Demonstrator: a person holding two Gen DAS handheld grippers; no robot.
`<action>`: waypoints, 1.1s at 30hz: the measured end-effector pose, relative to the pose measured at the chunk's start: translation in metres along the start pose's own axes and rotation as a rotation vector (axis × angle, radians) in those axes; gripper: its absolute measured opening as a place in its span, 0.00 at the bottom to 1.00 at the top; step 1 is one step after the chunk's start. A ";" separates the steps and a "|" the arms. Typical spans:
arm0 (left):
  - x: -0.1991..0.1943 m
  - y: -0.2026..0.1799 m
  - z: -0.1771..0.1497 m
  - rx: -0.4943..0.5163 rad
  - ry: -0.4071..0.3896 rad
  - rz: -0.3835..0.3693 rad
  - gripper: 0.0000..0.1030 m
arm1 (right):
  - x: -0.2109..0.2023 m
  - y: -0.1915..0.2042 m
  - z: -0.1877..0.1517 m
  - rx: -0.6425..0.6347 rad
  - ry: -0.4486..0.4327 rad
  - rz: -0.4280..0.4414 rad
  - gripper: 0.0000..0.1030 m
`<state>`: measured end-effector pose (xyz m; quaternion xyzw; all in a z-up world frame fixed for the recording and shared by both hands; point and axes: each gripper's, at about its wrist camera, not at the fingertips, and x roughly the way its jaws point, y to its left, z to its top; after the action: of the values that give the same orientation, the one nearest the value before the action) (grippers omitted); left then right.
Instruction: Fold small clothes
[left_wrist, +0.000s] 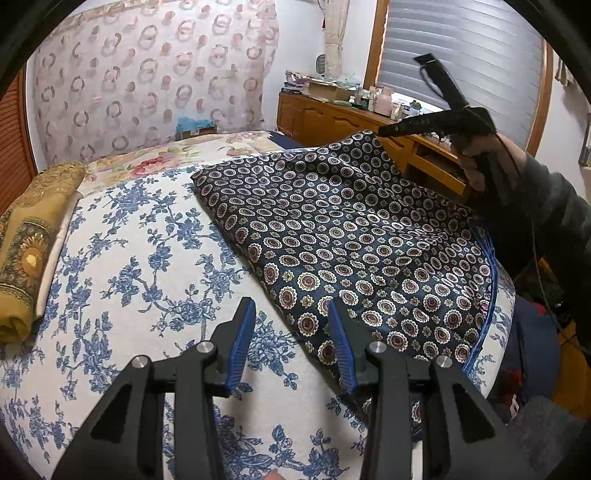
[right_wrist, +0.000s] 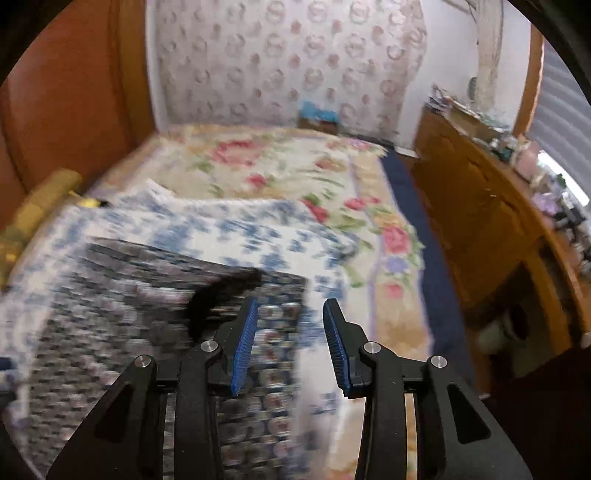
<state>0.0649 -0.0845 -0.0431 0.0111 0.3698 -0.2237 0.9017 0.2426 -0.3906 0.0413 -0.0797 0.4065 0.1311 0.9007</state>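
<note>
Dresser (left_wrist: 332, 118) (cluttered) stands beside bed (left_wrist: 129, 258) under patterned cloth (left_wrist: 351, 240).

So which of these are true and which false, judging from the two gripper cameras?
1. The dark patterned cloth lies on the floral bedspread. True.
2. The left gripper clamps the cloth. False: its jaws stand open, nothing between them.
3. The right gripper is open. True.
4. A yellow folded cloth lies on the dark cloth. False: it lies apart, at the bedspread's far edge.
5. The window blind is raised. False: it is down.
</note>
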 end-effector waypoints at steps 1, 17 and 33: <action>0.000 0.000 0.000 -0.002 -0.001 0.000 0.38 | -0.003 0.004 -0.001 0.008 -0.016 0.022 0.36; 0.002 0.001 -0.007 -0.011 0.011 -0.006 0.38 | 0.055 0.037 -0.019 -0.019 0.104 0.032 0.01; 0.012 -0.006 -0.010 0.000 0.052 0.000 0.39 | 0.054 0.022 -0.045 0.011 0.142 0.080 0.35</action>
<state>0.0637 -0.0929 -0.0575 0.0166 0.3930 -0.2234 0.8918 0.2385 -0.3714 -0.0301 -0.0674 0.4729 0.1586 0.8641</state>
